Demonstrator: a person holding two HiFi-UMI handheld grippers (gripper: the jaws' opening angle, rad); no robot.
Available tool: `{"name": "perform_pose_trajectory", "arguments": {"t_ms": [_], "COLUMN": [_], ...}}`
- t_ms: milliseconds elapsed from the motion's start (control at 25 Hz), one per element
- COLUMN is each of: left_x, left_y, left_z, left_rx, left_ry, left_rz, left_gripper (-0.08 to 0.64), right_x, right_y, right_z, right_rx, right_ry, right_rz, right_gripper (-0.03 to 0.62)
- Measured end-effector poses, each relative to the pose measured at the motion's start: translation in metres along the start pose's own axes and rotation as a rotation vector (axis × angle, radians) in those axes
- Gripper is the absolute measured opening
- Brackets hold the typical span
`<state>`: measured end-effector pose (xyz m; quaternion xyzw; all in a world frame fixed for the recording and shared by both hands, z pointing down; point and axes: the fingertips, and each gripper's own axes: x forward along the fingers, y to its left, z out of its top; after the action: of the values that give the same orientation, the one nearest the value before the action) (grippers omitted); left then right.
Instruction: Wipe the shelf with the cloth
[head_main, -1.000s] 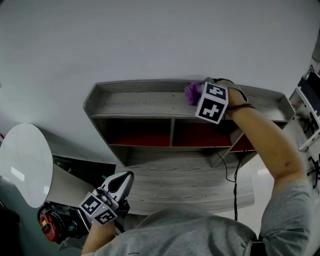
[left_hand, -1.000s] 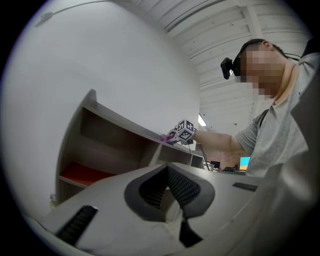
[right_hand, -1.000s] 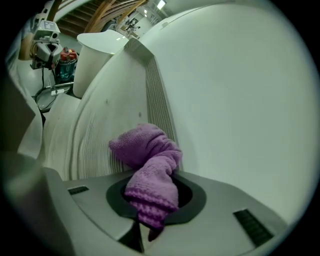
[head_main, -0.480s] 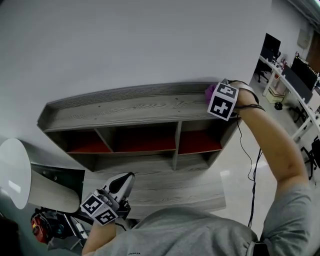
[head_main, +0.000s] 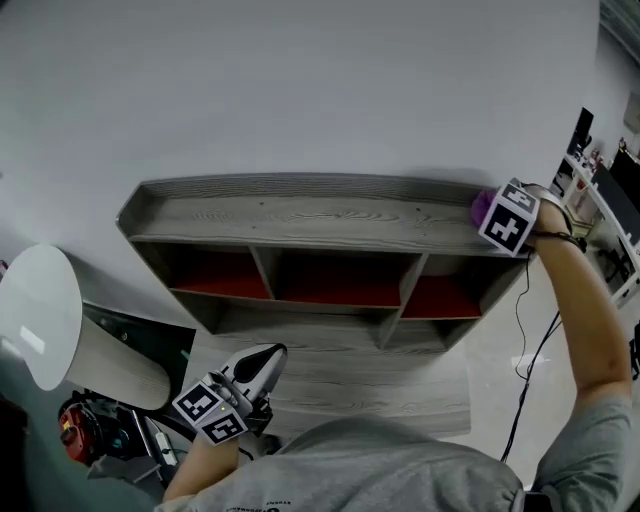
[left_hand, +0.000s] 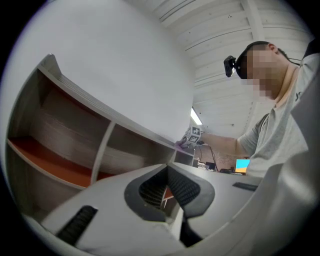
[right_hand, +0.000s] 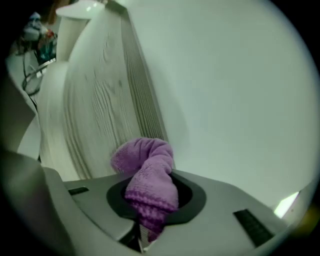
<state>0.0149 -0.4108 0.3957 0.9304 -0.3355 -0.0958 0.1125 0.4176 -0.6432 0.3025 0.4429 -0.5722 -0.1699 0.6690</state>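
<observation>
A grey wooden shelf (head_main: 300, 215) with red-backed compartments stands against the white wall. My right gripper (head_main: 492, 212) is at the far right end of its top board, shut on a purple cloth (head_main: 482, 204) that rests on the board. In the right gripper view the cloth (right_hand: 148, 179) bulges out between the jaws of the right gripper (right_hand: 149, 200), with the shelf top (right_hand: 85, 110) stretching away. My left gripper (head_main: 266, 354) hangs low in front of the shelf, shut and holding nothing. In the left gripper view, beyond the left gripper (left_hand: 167, 171), the shelf (left_hand: 75, 130) shows.
A white round tabletop (head_main: 40, 320) is at the lower left, with a red object (head_main: 75, 435) beneath it. A black cable (head_main: 520, 330) hangs by the shelf's right side. Desks with monitors (head_main: 600, 160) stand at the far right.
My right gripper has slid the purple cloth rightward along the shelf's top board to its right end. The left gripper has stayed low, in much the same place.
</observation>
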Motion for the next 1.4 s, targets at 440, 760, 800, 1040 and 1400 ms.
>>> {"name": "perform_pose_trajectory", "arguments": {"t_ms": [440,760,800,1040,1400], "left_x": [-0.203,-0.300,-0.304,-0.284,-0.152], "left_y": [0.168,0.232,0.236,0.231,0.146], "left_z": [0.077,0.094,0.092,0.084,0.058], "left_rx": [0.081,0.029,0.022,0.010,0.053], "left_ry": [0.007,-0.051,-0.050,-0.042,0.008], "left_rz": [0.109,0.187,0.188,0.137,0.022], "left_gripper": [0.012,0.012,0.012,0.012,0.012], "right_x": [-0.214,-0.197,-0.196,-0.182,-0.120], "right_y": [0.109,0.148,0.149,0.143,0.087], "right_z": [0.563,0.718,0.717,0.668,0.454], "right_rx": [-0.033,-0.175,-0.203,-0.305,-0.267], "right_ry": [-0.885,-0.764,-0.748,-0.673,-0.540], "right_rz": [0.057,-0.091,-0.115,-0.192,-0.214], "right_gripper": [0.083,0.081,0.083,0.083,0.083]}}
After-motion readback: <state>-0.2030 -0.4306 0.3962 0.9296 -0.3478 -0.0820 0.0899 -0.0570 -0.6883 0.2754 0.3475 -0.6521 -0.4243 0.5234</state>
